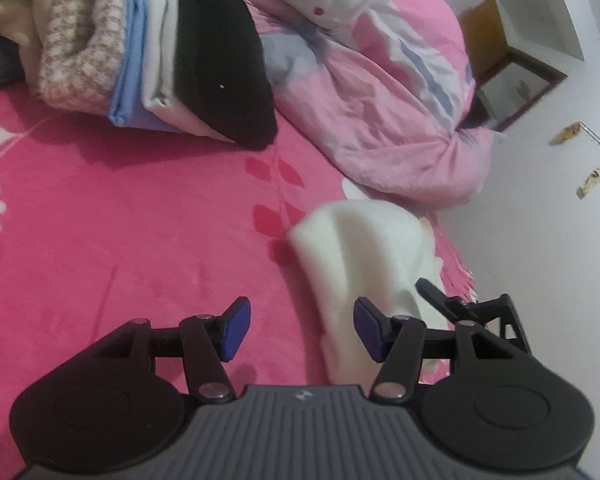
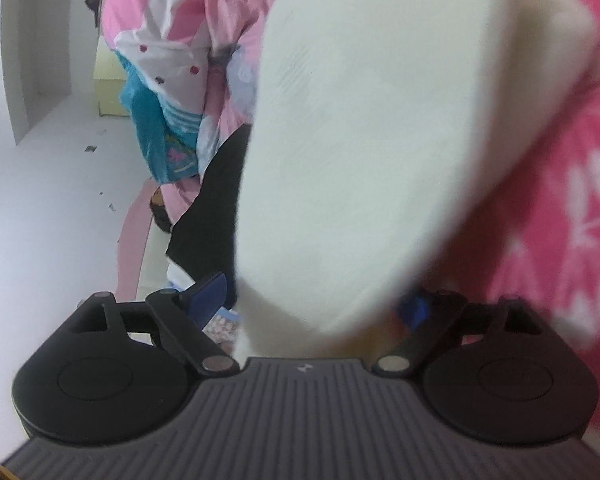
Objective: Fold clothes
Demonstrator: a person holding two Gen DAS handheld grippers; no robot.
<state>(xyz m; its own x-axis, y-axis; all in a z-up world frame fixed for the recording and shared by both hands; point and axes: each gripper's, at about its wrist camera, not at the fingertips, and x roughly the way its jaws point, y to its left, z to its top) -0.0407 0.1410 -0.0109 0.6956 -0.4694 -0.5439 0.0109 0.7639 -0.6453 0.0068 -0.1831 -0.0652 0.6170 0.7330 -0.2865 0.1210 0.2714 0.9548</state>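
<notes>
A folded white garment (image 1: 360, 248) lies on the pink bed cover (image 1: 120, 220) near the bed's right edge. My left gripper (image 1: 302, 330) is open just above the cover. Its right pad (image 1: 370, 330) is over the garment's near end and its left pad (image 1: 236, 330) is over bare cover; neither presses the cloth. In the right wrist view the white garment (image 2: 360, 140) fills the middle, blurred. My right gripper (image 2: 312, 304) stands wide open with the garment's near end between the jaws, its pads clear of the cloth. Part of the right gripper's finger (image 1: 432, 292) shows beyond the garment.
A stack of folded clothes (image 1: 160, 52), black on its right, sits at the back left of the bed. A rumpled pink quilt (image 1: 380, 92) lies behind. White floor (image 1: 540, 220) and a wooden bedside cabinet (image 1: 500, 52) are to the right. A black garment (image 2: 212, 208) hangs by the bed edge.
</notes>
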